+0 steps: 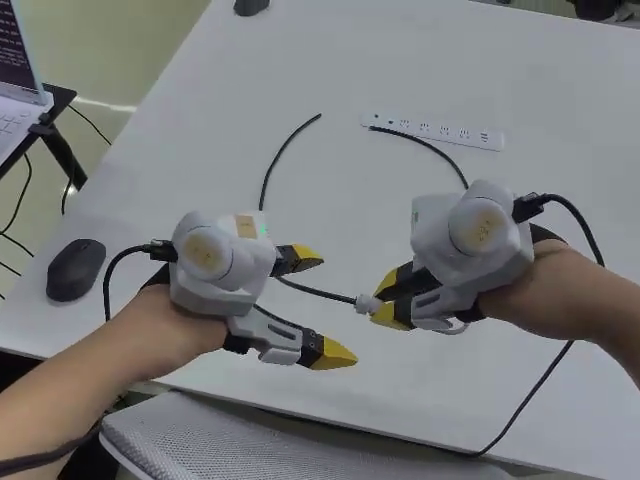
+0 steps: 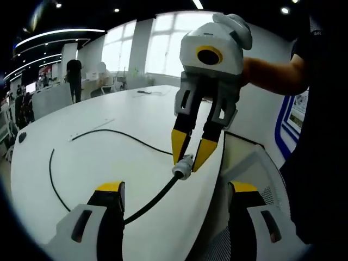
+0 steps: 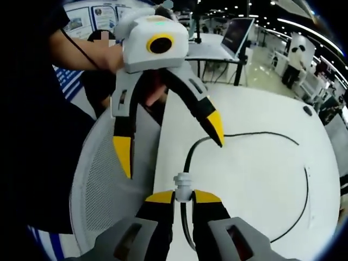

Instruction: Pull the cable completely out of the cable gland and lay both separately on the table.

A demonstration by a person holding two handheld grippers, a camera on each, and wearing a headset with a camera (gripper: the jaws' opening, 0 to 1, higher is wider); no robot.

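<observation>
Spread wide and holding nothing, the left gripper [image 1: 318, 305] is being held closest in, its jaws lying either side of the black cable [image 1: 272, 170]; whether they are touching it cannot be told. Just beyond, the small pale cable gland [image 1: 364, 300] is being pinched between the right gripper [image 1: 381, 300]'s closed jaws, cable threaded through it, near the front edge of the white table [image 1: 400, 60]. Farther off, the cable is being trailed in a loose curve toward a power strip [image 1: 435, 130]. It is being judged light, limp and smooth-jacketed; a firm hold just beside the rigid gland is being favoured.
</observation>
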